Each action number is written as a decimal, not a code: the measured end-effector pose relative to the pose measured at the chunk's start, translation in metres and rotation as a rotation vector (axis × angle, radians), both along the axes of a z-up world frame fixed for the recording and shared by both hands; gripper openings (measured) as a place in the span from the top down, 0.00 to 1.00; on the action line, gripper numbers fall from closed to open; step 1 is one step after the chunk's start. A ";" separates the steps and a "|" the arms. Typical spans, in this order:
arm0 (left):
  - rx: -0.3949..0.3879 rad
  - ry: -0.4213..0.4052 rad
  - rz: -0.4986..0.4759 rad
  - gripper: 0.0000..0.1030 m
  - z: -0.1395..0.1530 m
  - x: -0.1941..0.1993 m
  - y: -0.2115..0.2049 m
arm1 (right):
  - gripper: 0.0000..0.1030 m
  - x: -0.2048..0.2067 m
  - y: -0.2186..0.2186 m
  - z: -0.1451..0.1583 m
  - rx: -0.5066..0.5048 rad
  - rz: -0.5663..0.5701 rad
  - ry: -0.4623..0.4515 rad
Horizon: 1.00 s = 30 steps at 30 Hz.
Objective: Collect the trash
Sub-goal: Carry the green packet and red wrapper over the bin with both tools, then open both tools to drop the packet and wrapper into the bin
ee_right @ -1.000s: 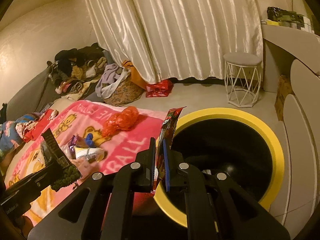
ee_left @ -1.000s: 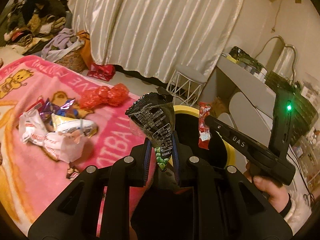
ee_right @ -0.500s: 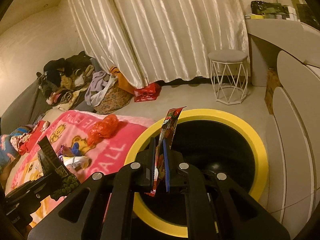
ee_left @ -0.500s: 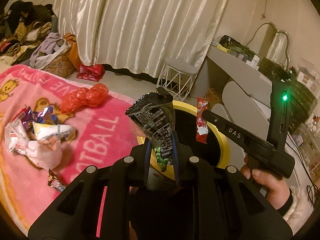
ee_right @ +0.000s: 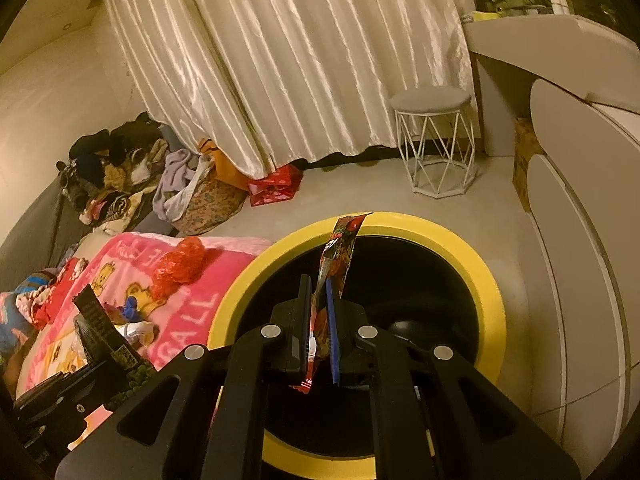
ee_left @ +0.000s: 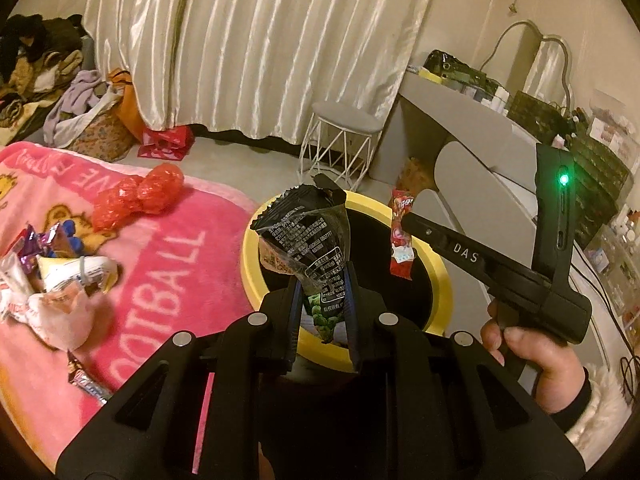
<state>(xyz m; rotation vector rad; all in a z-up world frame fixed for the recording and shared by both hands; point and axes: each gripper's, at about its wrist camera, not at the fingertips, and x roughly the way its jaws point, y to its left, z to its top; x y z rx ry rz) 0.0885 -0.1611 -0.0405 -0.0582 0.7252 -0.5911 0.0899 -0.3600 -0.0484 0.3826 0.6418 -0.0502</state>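
Note:
My left gripper (ee_left: 323, 292) is shut on a black snack packet (ee_left: 308, 240) and holds it upright just before the near rim of the yellow-rimmed black bin (ee_left: 256, 276). My right gripper (ee_right: 319, 308) is shut on a thin red wrapper (ee_right: 340, 252) and holds it over the bin's opening (ee_right: 490, 304). The right gripper with the red wrapper (ee_left: 401, 244) also shows in the left wrist view, over the bin. The black packet (ee_right: 104, 332) shows at lower left in the right wrist view. More wrappers (ee_left: 60, 276) and a red plastic bag (ee_left: 140, 196) lie on the pink blanket (ee_left: 168, 264).
A white wire stool (ee_right: 436, 140) stands beyond the bin before the curtain. A grey dresser (ee_right: 580, 200) runs along the right. A clothes pile and a basket (ee_right: 204, 196) sit at the left. A red bag (ee_right: 276, 188) lies on the floor.
Both grippers have moved right, off the blanket towards the bin. The red wrapper now hangs over the bin's opening and the black packet is at its near rim. Both stay shut.

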 end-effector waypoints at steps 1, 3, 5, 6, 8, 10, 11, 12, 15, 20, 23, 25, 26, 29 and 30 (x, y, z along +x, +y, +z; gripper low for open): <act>0.002 0.001 -0.002 0.87 -0.001 0.000 -0.002 | 0.93 0.000 -0.002 -0.002 0.003 -0.003 0.005; 0.009 0.006 -0.009 0.87 -0.003 0.002 -0.007 | 0.93 0.001 -0.004 -0.004 0.007 -0.005 0.014; 0.015 0.011 -0.015 0.87 -0.005 0.004 -0.011 | 0.93 0.002 -0.006 -0.006 0.010 -0.006 0.021; 0.019 0.015 -0.020 0.87 -0.007 0.005 -0.014 | 0.93 0.002 -0.007 -0.007 0.012 -0.006 0.025; 0.024 0.024 -0.027 0.87 -0.010 0.008 -0.017 | 0.93 0.003 -0.008 -0.010 0.015 -0.005 0.035; 0.031 0.034 -0.036 0.87 -0.014 0.012 -0.021 | 0.93 0.004 -0.010 -0.013 0.018 -0.003 0.044; 0.034 0.039 -0.039 0.87 -0.015 0.015 -0.022 | 0.93 0.004 -0.011 -0.014 0.019 -0.004 0.046; 0.035 0.044 -0.043 0.87 -0.017 0.017 -0.023 | 0.93 0.005 -0.012 -0.015 0.020 -0.004 0.051; 0.041 0.056 -0.050 0.87 -0.020 0.024 -0.027 | 0.92 0.006 -0.014 -0.018 0.024 -0.007 0.061; 0.047 0.083 -0.060 0.87 -0.027 0.037 -0.033 | 0.92 0.007 -0.017 -0.022 0.032 -0.010 0.073; 0.049 0.099 -0.063 0.87 -0.031 0.042 -0.036 | 0.92 0.008 -0.019 -0.024 0.040 -0.007 0.080; 0.053 0.111 -0.070 0.86 -0.034 0.045 -0.038 | 0.91 0.009 -0.021 -0.026 0.045 -0.009 0.087; 0.058 0.114 -0.087 0.85 -0.036 0.047 -0.041 | 0.90 0.009 -0.021 -0.026 0.048 -0.006 0.087; 0.084 0.092 -0.092 0.72 -0.037 0.050 -0.043 | 0.68 0.010 -0.023 -0.026 0.038 -0.014 0.089; 0.075 0.102 -0.086 0.58 -0.037 0.053 -0.040 | 0.61 0.010 -0.024 -0.026 0.042 -0.021 0.088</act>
